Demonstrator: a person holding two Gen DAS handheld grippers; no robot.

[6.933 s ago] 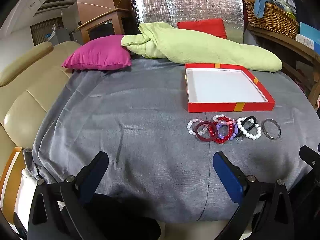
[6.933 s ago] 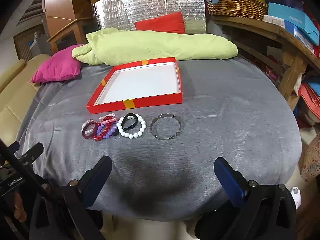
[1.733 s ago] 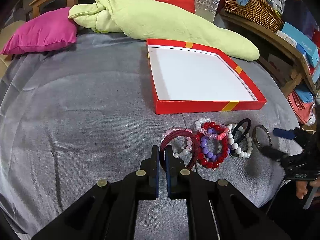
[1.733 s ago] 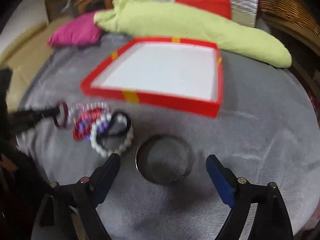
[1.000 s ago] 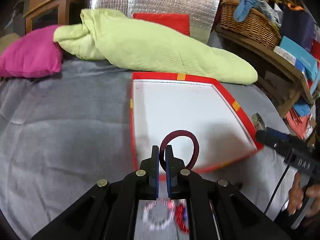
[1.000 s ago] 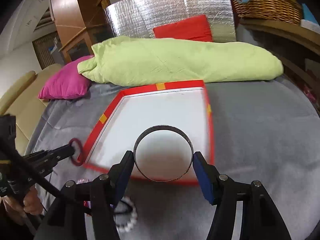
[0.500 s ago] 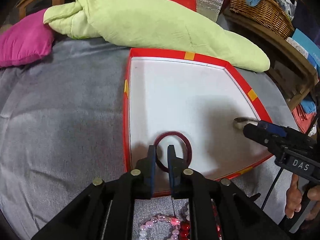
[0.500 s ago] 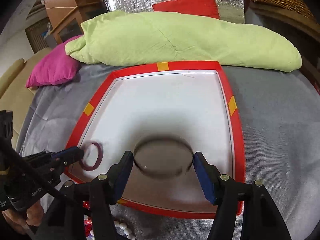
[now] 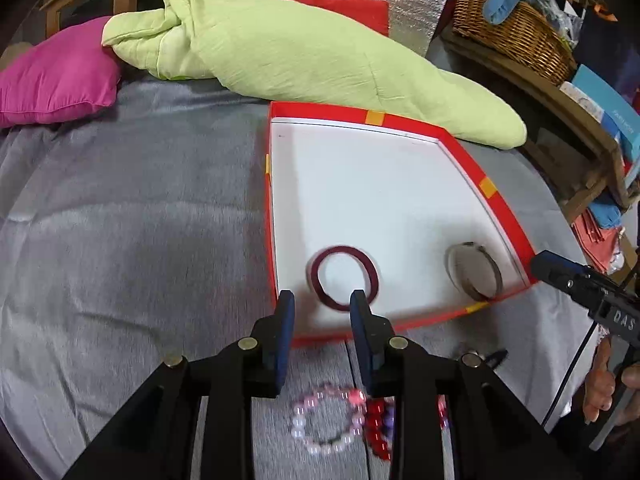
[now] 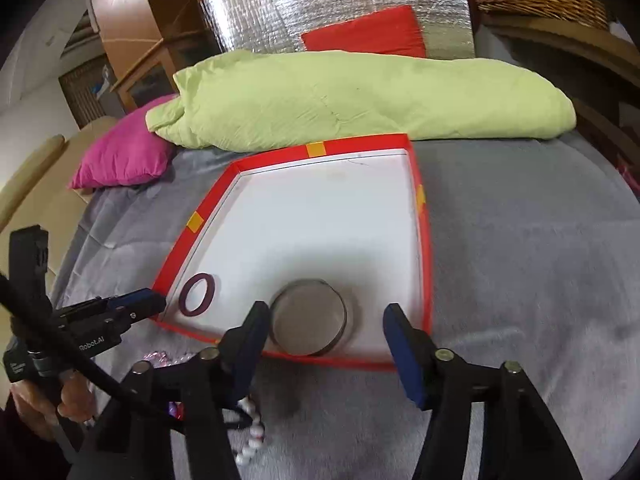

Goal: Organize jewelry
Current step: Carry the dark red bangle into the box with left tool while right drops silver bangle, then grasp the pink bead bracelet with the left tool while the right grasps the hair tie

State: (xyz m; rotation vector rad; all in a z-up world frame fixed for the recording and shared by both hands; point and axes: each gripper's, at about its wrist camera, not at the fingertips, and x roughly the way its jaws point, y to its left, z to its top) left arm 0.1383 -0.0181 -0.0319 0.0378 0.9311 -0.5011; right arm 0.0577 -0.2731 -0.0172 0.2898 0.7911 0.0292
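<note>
Lying loose in red tray (image 9: 496, 204): maroon bracelet (image 9: 345, 277), metal bangle (image 10: 308, 317), both jaws now parted, empty.

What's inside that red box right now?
Two pieces lie on the red box's white floor near its front edge: a dark red bangle and a silver bangle. Nothing else shows inside; the gripper fingers hide a little of the front edge.

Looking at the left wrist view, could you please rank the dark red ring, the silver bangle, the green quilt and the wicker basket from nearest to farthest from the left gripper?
From the left gripper:
1. Dark red ring, just ahead of the fingertips, in the red box's near left corner.
2. Silver bangle, in the box's near right corner.
3. Green quilt, beyond the box's far edge.
4. Wicker basket, far right on the wooden shelf.
</note>
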